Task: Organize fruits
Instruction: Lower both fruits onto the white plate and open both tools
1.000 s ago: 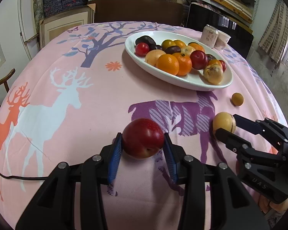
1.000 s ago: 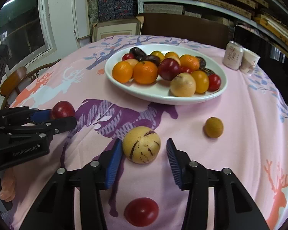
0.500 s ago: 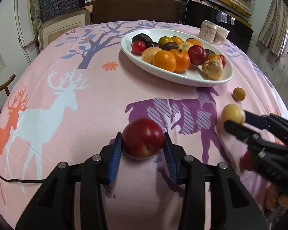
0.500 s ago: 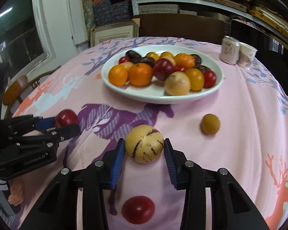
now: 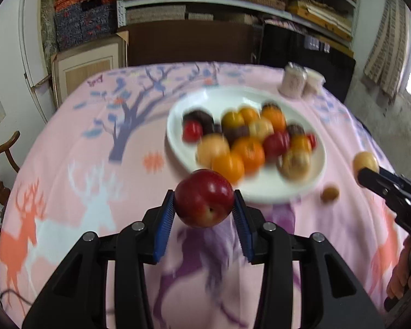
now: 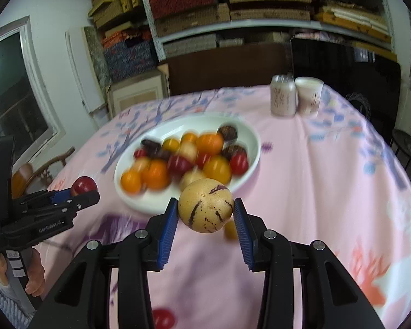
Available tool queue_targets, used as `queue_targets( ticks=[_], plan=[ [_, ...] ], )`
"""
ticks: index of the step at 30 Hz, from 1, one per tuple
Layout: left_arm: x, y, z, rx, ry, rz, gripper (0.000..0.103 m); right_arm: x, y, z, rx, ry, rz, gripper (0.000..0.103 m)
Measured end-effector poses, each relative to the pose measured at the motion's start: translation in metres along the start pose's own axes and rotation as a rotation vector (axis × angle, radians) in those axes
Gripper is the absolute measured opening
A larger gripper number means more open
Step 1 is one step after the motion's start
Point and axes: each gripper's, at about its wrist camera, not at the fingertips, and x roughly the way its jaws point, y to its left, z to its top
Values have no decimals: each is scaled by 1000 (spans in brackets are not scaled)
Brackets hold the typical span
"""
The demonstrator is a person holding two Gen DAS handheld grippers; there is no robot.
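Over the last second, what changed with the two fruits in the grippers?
The right gripper closed onto the yellow speckled fruit and lifted it off the tablecloth. The left gripper raised the red apple it already held. The white plate of fruit, both cups and the loose fruits stayed put.

Both wrist views angle down, sharing the white plate (image 5: 178, 148) (blurred).
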Motion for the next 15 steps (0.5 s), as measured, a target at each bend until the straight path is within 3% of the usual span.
queue_targets(
  ticks=[6,13,14,15],
  plan=[
    [32,1,47,-56,-22,-10,41,30,-8,46,22,-9,-9,42],
    [72,-2,61,-54,6,-27,44,88,-3,64,22,59,31,42],
    [73,-1,60,-55,4,-28,49,91,-2,63,26,52,37,49],
    [73,1,61,-58,-1,-27,54,94,-2,61,34,39,42,62]
  ],
)
